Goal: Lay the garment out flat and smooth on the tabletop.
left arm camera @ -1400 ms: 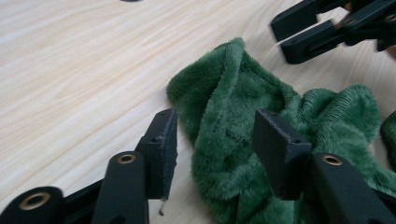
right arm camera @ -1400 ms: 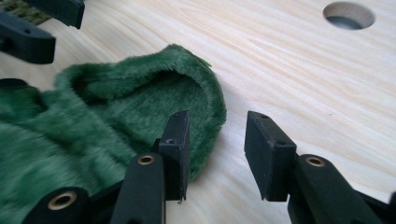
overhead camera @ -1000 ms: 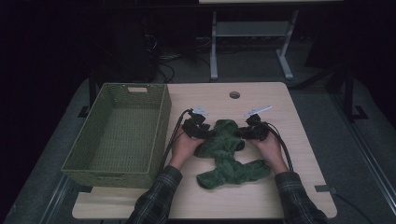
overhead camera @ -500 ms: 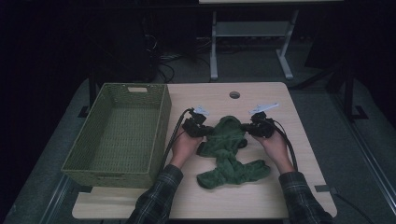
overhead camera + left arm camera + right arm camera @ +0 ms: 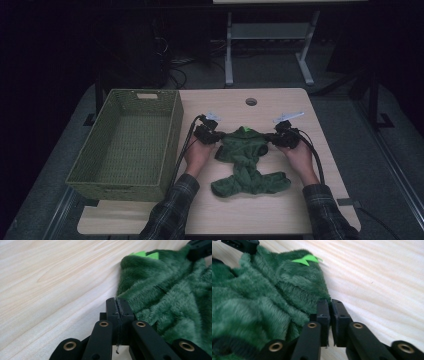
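A fuzzy dark green garment (image 5: 247, 160) (image 5: 170, 290) (image 5: 262, 297) lies crumpled on the wooden table (image 5: 240, 210), with a bright green tag (image 5: 246, 129) at its far edge. My left gripper (image 5: 216, 136) (image 5: 116, 300) sits at the garment's upper left corner. Its jaws are pressed together, and the fur's edge runs into their tip. My right gripper (image 5: 272, 137) (image 5: 330, 301) sits at the upper right corner, the fur bunched against its jaws. Its jaws have just been opening slightly, and a thin slit stands between them with the garment's edge at it.
A woven green basket (image 5: 172, 135) stands empty on the table's left side, close to my left hand. A round cable hole (image 5: 251, 101) sits near the far edge. Bare wood lies in front of the garment and to its right.
Both grippers' jaws closed at the garment's top corners. The right gripper shifted a little to the right, and the garment's top edge spread wider between the two grippers.
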{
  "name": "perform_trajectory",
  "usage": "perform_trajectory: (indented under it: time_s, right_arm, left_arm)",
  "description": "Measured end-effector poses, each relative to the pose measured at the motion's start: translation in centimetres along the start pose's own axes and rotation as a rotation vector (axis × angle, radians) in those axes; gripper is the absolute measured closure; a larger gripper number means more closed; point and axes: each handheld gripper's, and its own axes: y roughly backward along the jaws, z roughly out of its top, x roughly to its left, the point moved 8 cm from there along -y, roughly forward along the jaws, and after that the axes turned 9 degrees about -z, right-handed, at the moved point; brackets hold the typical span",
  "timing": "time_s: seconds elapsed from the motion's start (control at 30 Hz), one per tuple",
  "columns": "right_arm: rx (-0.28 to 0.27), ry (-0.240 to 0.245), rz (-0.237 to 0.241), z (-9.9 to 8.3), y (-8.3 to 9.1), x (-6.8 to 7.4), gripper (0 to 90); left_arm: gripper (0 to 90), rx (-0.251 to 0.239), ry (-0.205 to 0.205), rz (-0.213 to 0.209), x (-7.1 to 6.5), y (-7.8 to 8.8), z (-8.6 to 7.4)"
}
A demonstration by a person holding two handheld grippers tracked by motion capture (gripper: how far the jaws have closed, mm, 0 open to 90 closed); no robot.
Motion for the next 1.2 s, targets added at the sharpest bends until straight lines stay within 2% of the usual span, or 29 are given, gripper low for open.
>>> perform_trajectory:
  time_s: [0.1,0.13,0.2,0.3,0.43,0.53,0.67,0.73,0.8,0.9,1.13,1.2]
  right_arm:
    - [0.01,-0.016,0.0,-0.2,-0.3,-0.1,72.7]
    - [-0.003,-0.022,0.002,-0.1,-0.1,-0.3,70.3]
    - [-0.025,-0.025,-0.009,-0.1,0.4,-0.6,68.3]
    - [-0.045,-0.045,-0.009,-0.3,1.3,-1.3,67.8]
    - [-0.06,-0.037,-0.013,-0.7,2.5,-1.5,66.6]
    - [-0.054,-0.047,0.005,-0.9,3.3,-1.2,63.2]
    - [-0.072,-0.055,0.012,-1.2,4.1,-0.9,60.1]
    - [-0.076,-0.056,0.011,-1.4,4.4,-0.8,57.7]
    - [-0.071,-0.064,0.01,-1.6,4.7,-0.6,53.5]
    - [-0.086,-0.061,-0.003,-1.9,5.2,-0.4,50.9]
    - [-0.075,-0.049,-0.005,-2.6,5.7,0.2,48.0]
    - [-0.083,-0.044,-0.013,-2.8,6.0,0.3,47.4]
  left_arm:
    - [89.2,0.002,0.003,0.016,0.4,-0.2,-0.2]
    - [87.9,0.004,0.0,0.023,0.5,-0.2,-0.2]
    - [80.3,-0.013,-0.005,0.035,0.6,0.2,0.0]
    - [74.0,-0.033,-0.01,0.03,0.3,1.2,0.5]
    - [63.3,-0.046,-0.039,0.003,-1.0,2.7,0.9]
    - [52.5,-0.051,-0.049,-0.037,-2.1,3.6,0.8]
    - [42.7,-0.049,-0.069,-0.078,-3.3,4.3,0.6]
    - [37.9,-0.043,-0.077,-0.098,-4.0,4.6,0.3]
    - [34.2,-0.025,-0.106,-0.109,-4.6,4.9,-0.1]
    - [26.7,-0.02,-0.116,-0.13,-5.5,5.3,-0.8]
    - [14.7,0.008,-0.17,-0.138,-7.3,6.2,-2.8]
    - [13.3,-0.001,-0.175,-0.14,-7.9,6.6,-3.3]
